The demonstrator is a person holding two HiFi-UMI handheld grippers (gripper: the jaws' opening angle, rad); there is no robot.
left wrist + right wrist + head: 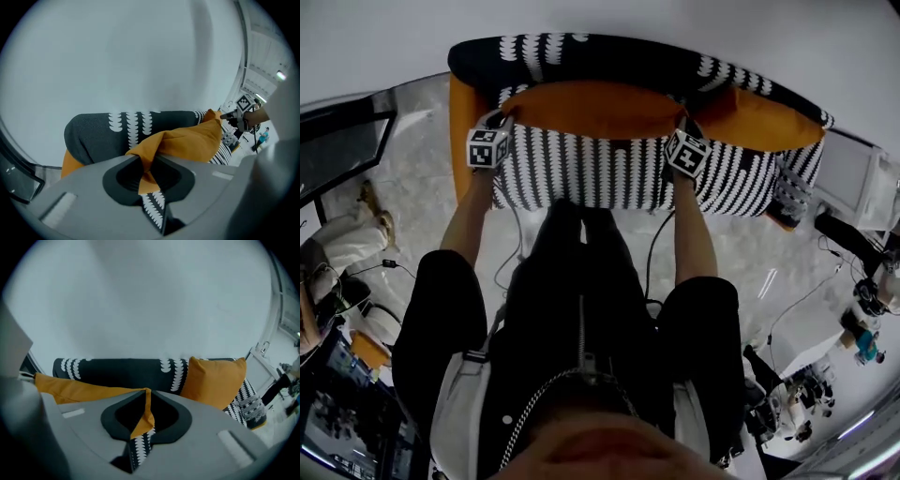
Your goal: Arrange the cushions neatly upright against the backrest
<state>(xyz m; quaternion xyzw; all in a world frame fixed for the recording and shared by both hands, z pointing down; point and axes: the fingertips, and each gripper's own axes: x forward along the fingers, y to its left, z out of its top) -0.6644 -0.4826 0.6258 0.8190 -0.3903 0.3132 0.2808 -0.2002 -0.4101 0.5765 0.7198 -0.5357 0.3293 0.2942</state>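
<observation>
Left gripper [508, 114] sat at the sofa's [476, 56] left end, jaws closed on the left corner of an orange cushion [591, 108]. Its own view showed the orange fabric pinched tight between the pads, with the patterned seat [581, 178] visible below the jaws.

The cushion stretched lengthwise between the two grippers. It was held up over the seat, in front of the dark backrest [609, 58]. Couldn't tell whether it touched the backrest. Its long edge ran level across the middle of the sofa.

Right gripper [682, 129] held the cushion's right corner, jaws closed on it. Its view showed an orange fold clamped in the gap, and the rest of the cushion ran off to the left.

Second cushion [764, 120], also orange, was further right at the sofa's right end. It stood upright and tilted a little, leaning on the backrest, apart from the held cushion.

A plain pale wall [675, 23] was on the far side of the sofa. The person's arms came up from the near side, one to each gripper. Pale floor [422, 141] showed left of the sofa.
</observation>
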